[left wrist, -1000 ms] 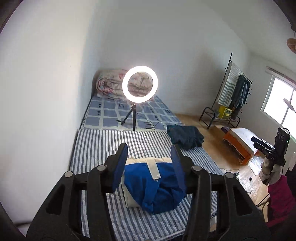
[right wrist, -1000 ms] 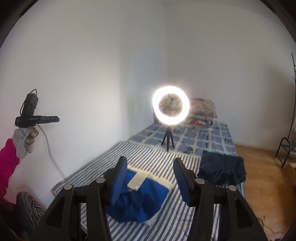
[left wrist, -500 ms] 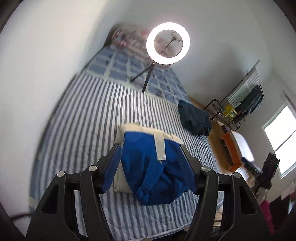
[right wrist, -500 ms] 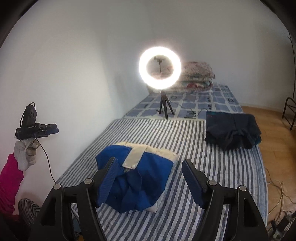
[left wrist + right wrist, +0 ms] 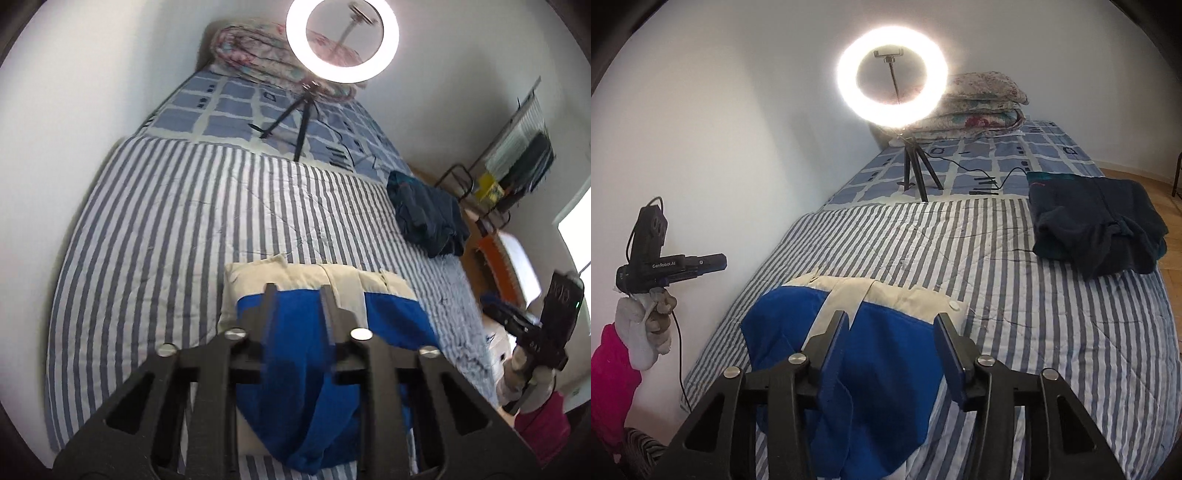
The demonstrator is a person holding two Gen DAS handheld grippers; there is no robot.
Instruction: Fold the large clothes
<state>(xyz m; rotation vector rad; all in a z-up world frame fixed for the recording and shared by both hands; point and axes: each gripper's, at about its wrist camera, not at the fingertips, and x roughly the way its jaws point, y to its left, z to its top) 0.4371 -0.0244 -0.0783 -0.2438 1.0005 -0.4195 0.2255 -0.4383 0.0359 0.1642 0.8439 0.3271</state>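
A folded blue and cream garment (image 5: 388,317) (image 5: 783,321) lies on the striped bed cover (image 5: 166,229) near the bed's front end. My left gripper (image 5: 297,291) points down at it with its jaws closing to a narrow gap; blue cloth shows behind the gap, not pinched. The right wrist view shows that gripper (image 5: 722,260) in a gloved hand, in the air to the left of the bed. My right gripper (image 5: 891,317) hovers over the garment's blue part, jaws closing but still wide apart. It also appears at the right of the left wrist view, right gripper (image 5: 491,304), off the cloth.
A folded dark navy garment (image 5: 1097,229) (image 5: 428,218) lies at the bed's right edge. A lit ring light (image 5: 849,74) on a tripod stands mid-bed with its cable trailing. A folded floral quilt (image 5: 982,96) sits at the head. A white wall borders the left, and a clothes rack (image 5: 517,147) stands at the right.
Both grippers have dropped toward the bed and tilted further down, so the blue garment looms larger. Their jaws widened, then narrowed, the left far more than the right.
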